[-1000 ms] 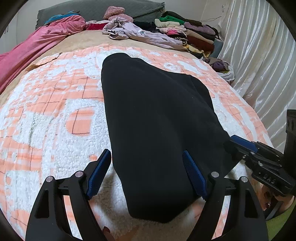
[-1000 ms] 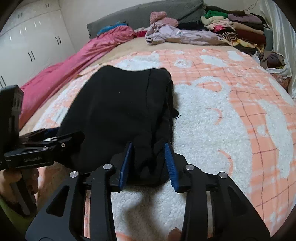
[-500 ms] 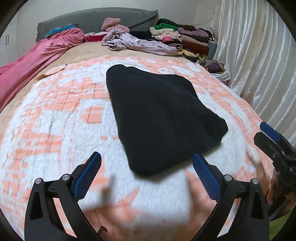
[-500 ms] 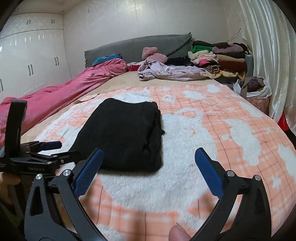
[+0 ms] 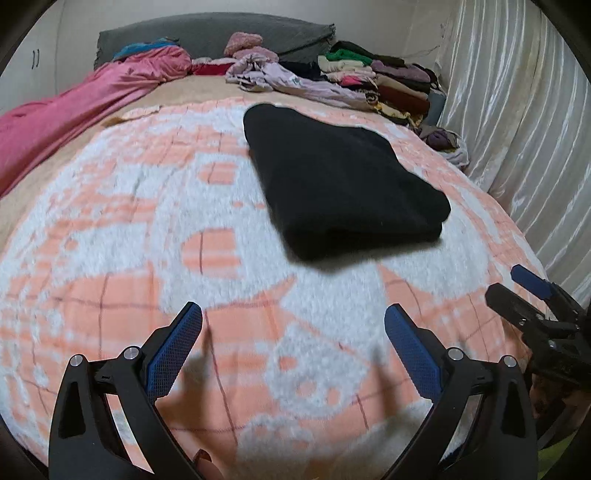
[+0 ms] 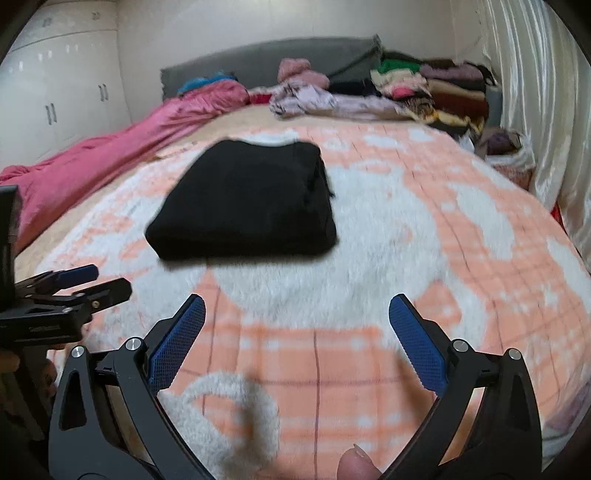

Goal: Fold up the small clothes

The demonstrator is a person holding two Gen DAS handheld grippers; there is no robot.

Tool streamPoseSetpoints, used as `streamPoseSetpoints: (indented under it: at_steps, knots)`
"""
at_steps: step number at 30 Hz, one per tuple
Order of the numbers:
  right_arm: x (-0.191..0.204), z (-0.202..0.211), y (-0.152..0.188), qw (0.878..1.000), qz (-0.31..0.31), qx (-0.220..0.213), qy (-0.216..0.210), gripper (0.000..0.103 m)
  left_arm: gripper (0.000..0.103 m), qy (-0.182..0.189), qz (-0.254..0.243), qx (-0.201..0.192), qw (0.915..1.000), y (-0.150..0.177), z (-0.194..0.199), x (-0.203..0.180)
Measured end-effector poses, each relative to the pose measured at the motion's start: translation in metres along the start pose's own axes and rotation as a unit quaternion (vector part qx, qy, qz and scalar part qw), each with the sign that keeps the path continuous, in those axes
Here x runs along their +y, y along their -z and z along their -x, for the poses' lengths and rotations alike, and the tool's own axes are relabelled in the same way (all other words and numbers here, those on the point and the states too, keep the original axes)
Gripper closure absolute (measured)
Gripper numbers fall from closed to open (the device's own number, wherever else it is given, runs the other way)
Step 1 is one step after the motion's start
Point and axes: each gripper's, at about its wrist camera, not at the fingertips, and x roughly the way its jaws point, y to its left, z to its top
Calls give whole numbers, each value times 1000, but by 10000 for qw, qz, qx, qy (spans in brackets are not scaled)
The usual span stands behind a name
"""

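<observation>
Hovering over the blanket (image 5: 122, 206), the left gripper (image 5: 293, 343) was spread wide, blue pads (image 5: 173, 350) far apart, nothing between them and nothing touched. Right gripper (image 6: 295, 338) was likewise released, splayed fully, holding nothing, pads (image 6: 417, 341) above the fleece without contact.

Folded black garment (image 5: 340, 181) lay flat on the peach-and-white blanket, beyond both grippers and well apart from each. In the left wrist view the garment sat ahead and slightly toward the right finger's side; in the right wrist view the garment (image 6: 247, 205) sat ahead and toward the left finger's side. So the garment was between the two grippers' lines, farther up the bed. Its thick folded edge faced the grippers, layered edges visible on the garment's right side.

Right gripper (image 5: 535, 299) showed at the left view's right edge, near the blanket's border; left gripper (image 6: 70, 284) showed at the right view's left edge. Beyond the garment: pink quilt (image 6: 122, 147), loose lilac clothing (image 5: 295, 81), stacked folded clothes (image 6: 436, 88) by the grey headboard (image 5: 207, 33). Both views were somewhat motion-blurred.
</observation>
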Motion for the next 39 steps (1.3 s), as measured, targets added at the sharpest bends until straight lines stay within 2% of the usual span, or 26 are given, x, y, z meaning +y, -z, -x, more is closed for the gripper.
streamPoseSetpoints:
  at_steps: [17,39]
  knots:
    - [-1,-2,8,9997,-97,205,109,9,4,-62,44,193,9998,6,-5,2]
    - [-5,-3,11,9995,-157,214,180,9,4,-116,74,171,9998,6,-1,3]
